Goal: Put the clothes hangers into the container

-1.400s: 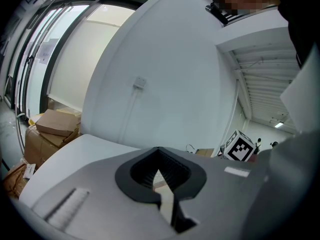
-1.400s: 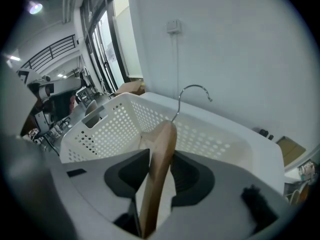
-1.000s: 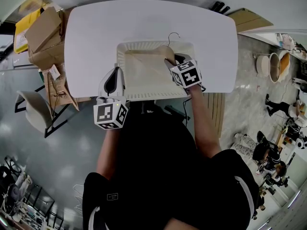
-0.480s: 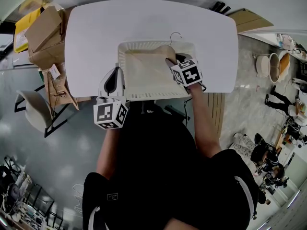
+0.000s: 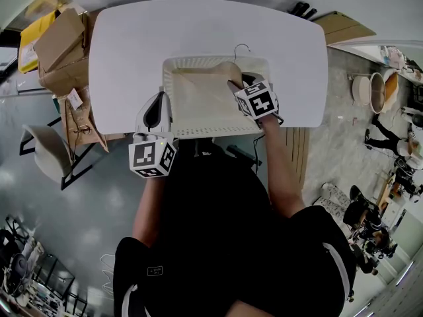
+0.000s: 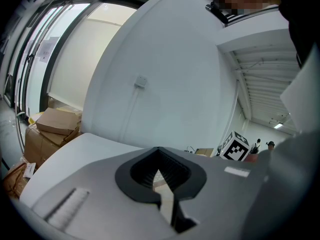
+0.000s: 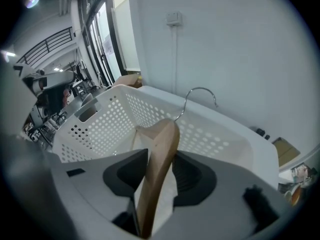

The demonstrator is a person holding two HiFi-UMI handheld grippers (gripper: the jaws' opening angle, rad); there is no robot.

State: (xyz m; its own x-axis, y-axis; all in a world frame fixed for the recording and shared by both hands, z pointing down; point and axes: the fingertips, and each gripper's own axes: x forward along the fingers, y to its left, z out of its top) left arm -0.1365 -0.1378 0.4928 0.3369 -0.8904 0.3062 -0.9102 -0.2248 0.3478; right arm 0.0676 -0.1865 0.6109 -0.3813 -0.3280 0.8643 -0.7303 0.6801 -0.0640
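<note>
Right hand-held gripper (image 7: 161,173) has just been opening its jaws round the wooden hanger (image 7: 162,134), which is propped in the basket (image 7: 100,119) with its hook (image 7: 200,91) above the far rim; the jaws should be spread fully and lifted straight out, so that the hanger is not dragged along. Left hand-held gripper (image 6: 159,159) is held empty, jaws together, beside the basket's near-left corner, clear of that path; boxes (image 5: 59,45) are stacked off the counter's (image 5: 198,32) left edge.

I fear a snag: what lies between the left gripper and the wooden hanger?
The head view shows the white basket's left wall and part of its floor between the left gripper and the wooden hanger.
</note>
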